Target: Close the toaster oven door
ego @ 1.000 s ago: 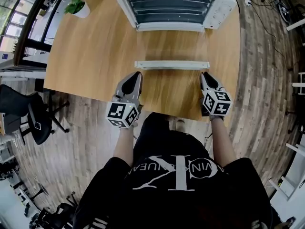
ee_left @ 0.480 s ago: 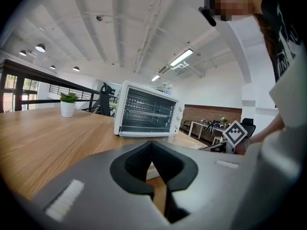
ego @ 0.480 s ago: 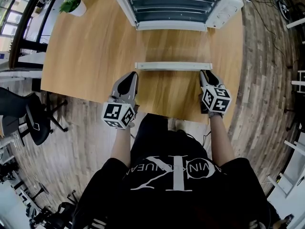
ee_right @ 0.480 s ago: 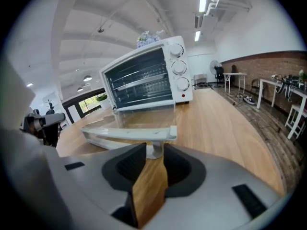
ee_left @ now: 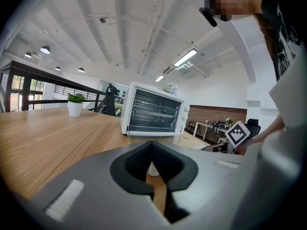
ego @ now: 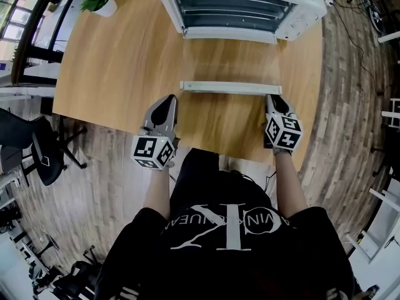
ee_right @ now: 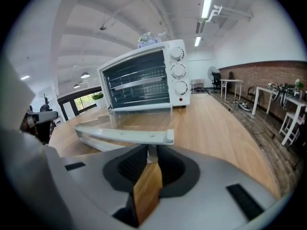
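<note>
Looks steeply down on a white toaster oven (ego: 240, 8) at the far side of a wooden table (ego: 119, 67), with the glass door (ego: 230, 61) swung down flat toward the near side and the white handle bar (ego: 230, 87) along its near edge

Finds the left gripper (ego: 167, 100) over the table's near edge, short of the handle bar's left end and apart from it, fingers parted by a narrow slit with only tabletop showing between them

Puts the right gripper (ego: 271, 97) just beside the handle bar's right end, fingers spread a little wider, again with bare wood in the gap and nothing pinched; cannot tell from any view whether the tips touch the bar

Shows, from the right gripper view, the bar's end just ahead of the jaws, wire racks (ee_right: 139, 83) inside the open oven and three knobs (ee_right: 178, 71) down its right panel

Catches a small potted plant (ego: 100, 4) at the table's far left corner, and a black office chair (ego: 44, 155) on the plank floor (ego: 350, 105) to the left
</note>
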Tool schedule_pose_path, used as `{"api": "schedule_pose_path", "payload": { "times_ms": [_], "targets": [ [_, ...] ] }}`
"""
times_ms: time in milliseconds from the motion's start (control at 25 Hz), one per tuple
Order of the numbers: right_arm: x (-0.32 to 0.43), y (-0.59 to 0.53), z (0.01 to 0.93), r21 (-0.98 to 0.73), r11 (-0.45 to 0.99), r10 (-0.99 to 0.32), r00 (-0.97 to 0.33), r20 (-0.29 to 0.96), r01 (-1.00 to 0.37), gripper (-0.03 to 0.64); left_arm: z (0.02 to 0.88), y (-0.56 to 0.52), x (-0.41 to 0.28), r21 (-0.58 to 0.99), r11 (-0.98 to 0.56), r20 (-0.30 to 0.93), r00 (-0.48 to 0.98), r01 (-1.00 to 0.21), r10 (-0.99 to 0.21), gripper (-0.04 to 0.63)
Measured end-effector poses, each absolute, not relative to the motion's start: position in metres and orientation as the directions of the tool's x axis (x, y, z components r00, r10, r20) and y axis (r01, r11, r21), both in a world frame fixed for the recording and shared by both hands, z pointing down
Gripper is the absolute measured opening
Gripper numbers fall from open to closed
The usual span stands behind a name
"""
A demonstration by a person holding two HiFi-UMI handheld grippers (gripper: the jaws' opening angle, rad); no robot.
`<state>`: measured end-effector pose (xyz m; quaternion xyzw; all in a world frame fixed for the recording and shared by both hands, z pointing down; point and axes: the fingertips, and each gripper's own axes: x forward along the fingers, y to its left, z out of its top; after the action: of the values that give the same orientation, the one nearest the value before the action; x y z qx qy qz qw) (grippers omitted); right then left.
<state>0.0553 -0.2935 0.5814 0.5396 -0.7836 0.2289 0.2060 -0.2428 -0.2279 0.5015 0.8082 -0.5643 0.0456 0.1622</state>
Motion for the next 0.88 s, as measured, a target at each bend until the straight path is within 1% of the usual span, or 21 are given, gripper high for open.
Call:
{"api": "schedule_pose_path", "payload": {
  "times_ms": [360, 880],
  "targets": [
    [0.055, -0.296, 0.551, -0.106, 0.330, -0.796, -0.337, 0.502, -0.938, 0.075, 0.494, -0.224, -0.252, 0.206, -0.275, 0.237, 0.321, -0.939, -0.917, 0.011],
    [0.053, -0.312, 0.490, -0.091, 0.367, -0.853, -0.374, 0.365, -0.926, 0.075, 0.477, -0.231, -0.243, 0.200, -0.287, 0.197, 0.326, -0.937, -0.925, 0.011]
  ]
}}
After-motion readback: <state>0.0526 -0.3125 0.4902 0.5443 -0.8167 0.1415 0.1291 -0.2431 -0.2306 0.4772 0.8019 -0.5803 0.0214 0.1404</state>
